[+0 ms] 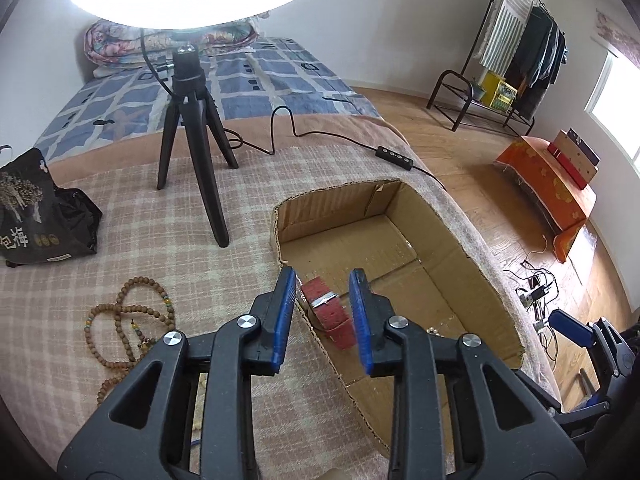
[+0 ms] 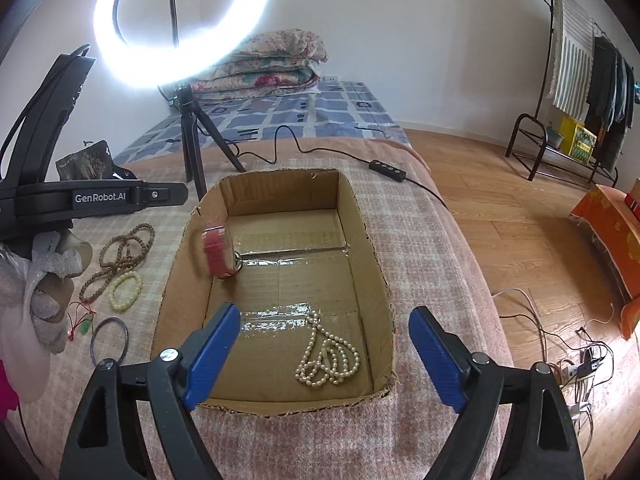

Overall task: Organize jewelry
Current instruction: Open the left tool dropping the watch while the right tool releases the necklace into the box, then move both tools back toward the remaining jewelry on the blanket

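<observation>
The right tool (image 2: pixel 324 354) stands wide open above the near end of the cardboard box (image 2: pixel 362 216), with nothing between its pads. Directly below it, the pearl necklace (image 2: pixel 328 356) lies coiled on the box floor. The left tool (image 1: pixel 322 316) is parted to a narrow gap and grips nothing; the red watch (image 1: pixel 330 312) shows through that gap. In the right wrist view the watch appears blurred against the left inner wall of the box, and whether it rests there cannot be told. Left of the box, on the checked blanket (image 2: pixel 420 248), lie the wooden bead strand (image 2: pixel 120 252), the pale bead bracelet (image 2: pixel 126 290) and the metal bangle (image 2: pixel 109 340). Beyond the box stands the ring light tripod (image 1: pixel 192 152).
</observation>
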The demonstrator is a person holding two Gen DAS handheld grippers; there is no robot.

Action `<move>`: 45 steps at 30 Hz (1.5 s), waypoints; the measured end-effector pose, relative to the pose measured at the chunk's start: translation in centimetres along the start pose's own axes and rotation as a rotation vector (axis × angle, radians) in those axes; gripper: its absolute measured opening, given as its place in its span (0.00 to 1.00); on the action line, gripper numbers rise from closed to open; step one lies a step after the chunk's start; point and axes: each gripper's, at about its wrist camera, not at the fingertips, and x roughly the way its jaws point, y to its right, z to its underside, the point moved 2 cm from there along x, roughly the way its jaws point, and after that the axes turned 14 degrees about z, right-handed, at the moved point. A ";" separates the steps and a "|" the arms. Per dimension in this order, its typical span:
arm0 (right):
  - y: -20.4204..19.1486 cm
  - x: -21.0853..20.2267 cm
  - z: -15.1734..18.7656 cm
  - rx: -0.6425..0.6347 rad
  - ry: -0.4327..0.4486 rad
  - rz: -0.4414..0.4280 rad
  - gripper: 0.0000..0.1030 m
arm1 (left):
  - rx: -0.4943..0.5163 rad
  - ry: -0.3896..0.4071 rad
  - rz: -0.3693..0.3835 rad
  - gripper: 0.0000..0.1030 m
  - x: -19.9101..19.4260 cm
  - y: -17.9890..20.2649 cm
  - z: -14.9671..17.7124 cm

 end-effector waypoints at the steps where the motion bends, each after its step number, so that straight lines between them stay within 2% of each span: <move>1: 0.0 -0.2 0.0 -0.001 0.003 0.005 0.90 | 0.001 0.003 -0.001 0.26 -0.3 0.0 0.0; 11: -1.0 -2.2 0.0 -0.013 0.009 0.029 0.90 | 0.012 0.030 -0.008 0.26 -3.4 0.0 0.3; 19: -1.9 -4.6 0.1 -0.015 0.029 0.038 0.90 | 0.026 0.062 -0.030 0.26 -7.4 -0.7 0.7; 23: -2.2 -5.9 0.1 -0.003 0.055 0.041 0.99 | 0.011 0.087 -0.038 0.26 -10.0 -2.0 0.8; 32: -4.8 -8.1 -0.2 -0.048 0.111 0.006 0.99 | -0.008 0.138 -0.084 0.26 -15.9 -6.0 2.1; 39: -8.2 -8.7 0.2 -0.111 0.122 -0.056 0.99 | -0.028 0.118 -0.127 0.26 -18.9 -10.2 5.3; 41: -9.3 -8.6 0.4 -0.130 0.119 -0.075 1.00 | -0.039 0.100 -0.119 0.38 -19.3 -11.2 6.4; 42: -10.0 -8.5 0.5 -0.142 0.116 -0.087 1.00 | -0.043 0.096 -0.114 0.47 -19.4 -11.6 6.9; 45: -12.0 -7.8 1.0 -0.175 0.096 -0.122 1.00 | -0.050 0.077 -0.098 0.49 -19.3 -12.5 8.8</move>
